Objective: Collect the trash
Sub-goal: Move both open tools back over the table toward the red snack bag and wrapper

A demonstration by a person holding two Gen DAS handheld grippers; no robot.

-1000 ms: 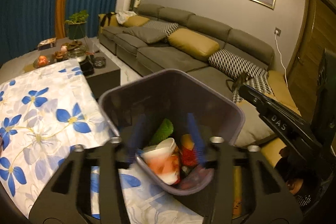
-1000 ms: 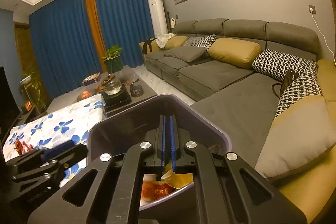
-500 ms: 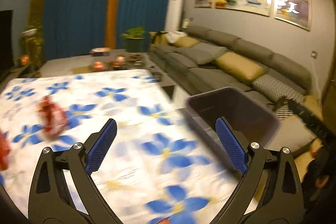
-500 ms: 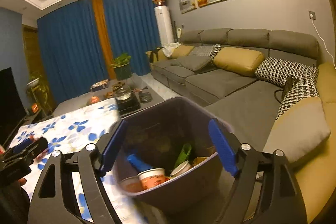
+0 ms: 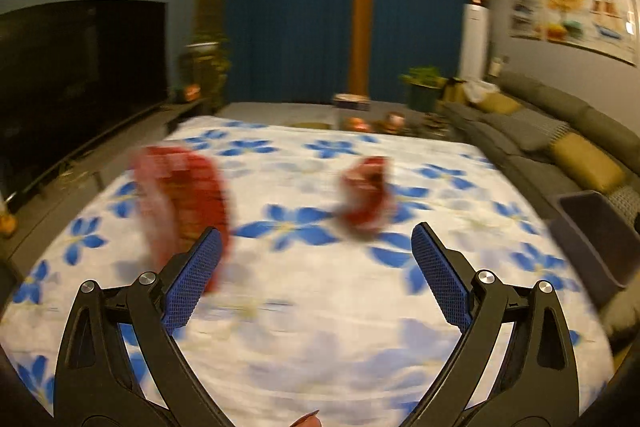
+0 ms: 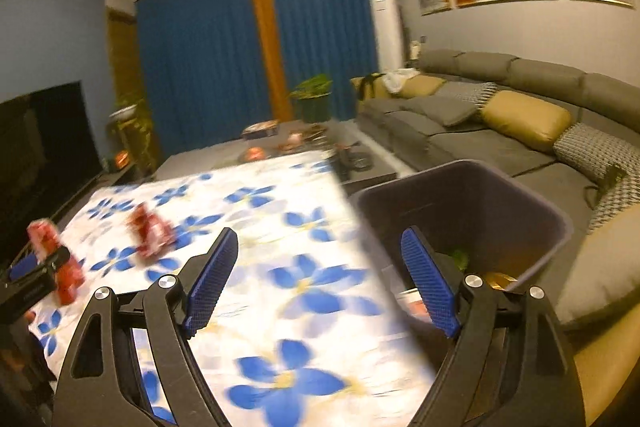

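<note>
Two pieces of red trash lie on the blue-flowered tablecloth [image 5: 320,307]: a large red wrapper [image 5: 180,195] just beyond my left fingertip, and a crumpled red packet [image 5: 368,199] further ahead. My left gripper [image 5: 314,267] is open and empty above the cloth. In the right wrist view my right gripper [image 6: 320,267] is open and empty, between the table and the grey trash bin [image 6: 472,211], which holds cups and wrappers. The red wrapper [image 6: 52,251] and the red packet [image 6: 150,231] lie at the left there, with the left gripper [image 6: 28,283] beside the wrapper.
A grey sofa [image 6: 500,115] with yellow and patterned cushions runs along the right. A dark coffee table [image 6: 288,143] with small items stands beyond the table. A television [image 5: 76,75] is at the left, blue curtains [image 5: 304,23] behind. The bin [image 5: 596,231] shows at the table's right edge.
Both grippers swung left, away from the bin and over the table. The right gripper went from shut to open. The left gripper now faces the two red pieces.
</note>
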